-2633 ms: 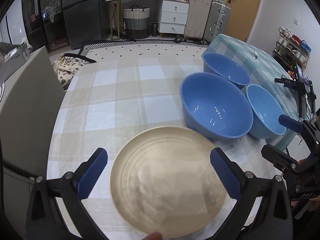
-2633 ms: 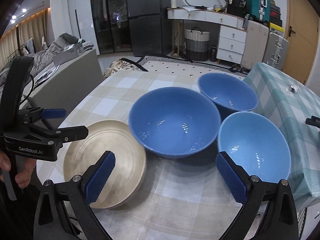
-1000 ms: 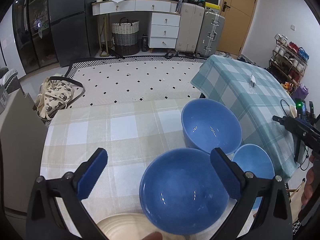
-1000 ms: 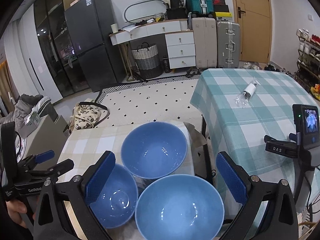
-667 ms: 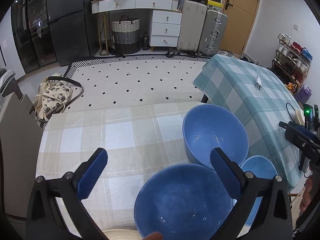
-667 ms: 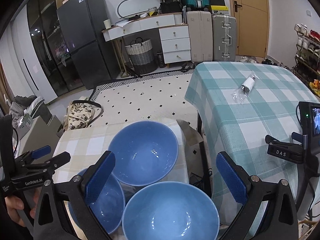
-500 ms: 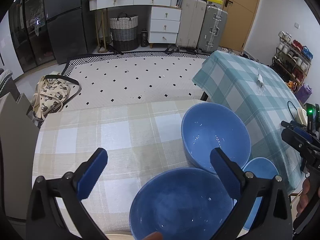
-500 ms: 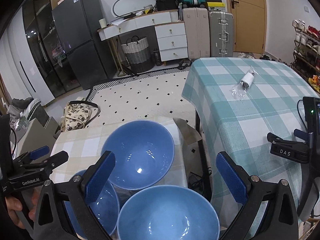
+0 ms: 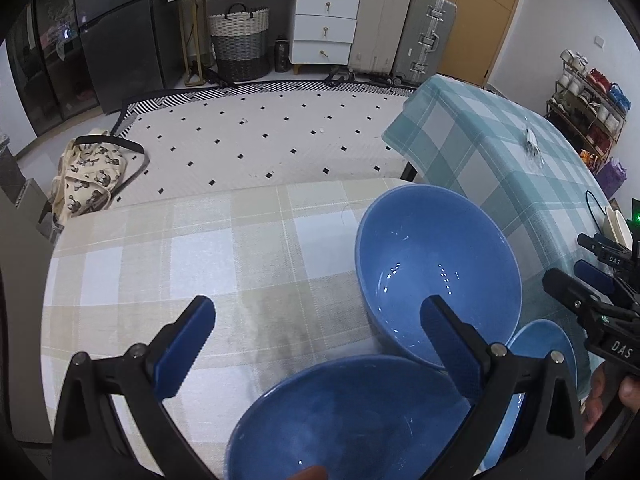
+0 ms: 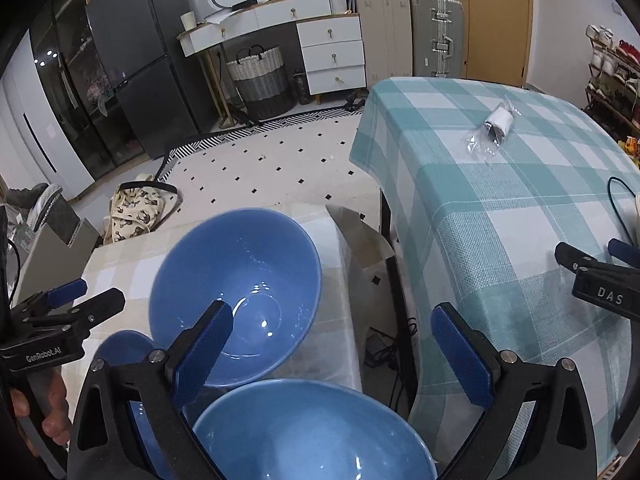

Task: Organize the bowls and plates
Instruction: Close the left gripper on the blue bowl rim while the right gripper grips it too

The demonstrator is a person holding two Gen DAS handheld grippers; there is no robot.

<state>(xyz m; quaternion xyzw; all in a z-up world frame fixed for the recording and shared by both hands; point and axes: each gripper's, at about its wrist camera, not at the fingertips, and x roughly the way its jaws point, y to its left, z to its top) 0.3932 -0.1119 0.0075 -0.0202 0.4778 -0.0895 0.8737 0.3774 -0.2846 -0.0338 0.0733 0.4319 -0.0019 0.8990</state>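
Three blue bowls clustered on beige checked tabletop (image 9: pixel 168 264), near its right edge: far bowl (image 9: pixel 436 268), near bowl (image 9: pixel 352 420), lighter small bowl (image 9: pixel 548 344) touching the far one. Left hand-held gripper (image 9: pixel 316 344) above near bowl, jaws spread, empty. Right hand-held gripper (image 10: pixel 328 348) likewise spread, holding nothing, over the lighter bowl.

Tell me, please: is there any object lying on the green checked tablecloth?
Yes, a small plastic-wrapped item lies on the green checked tablecloth.
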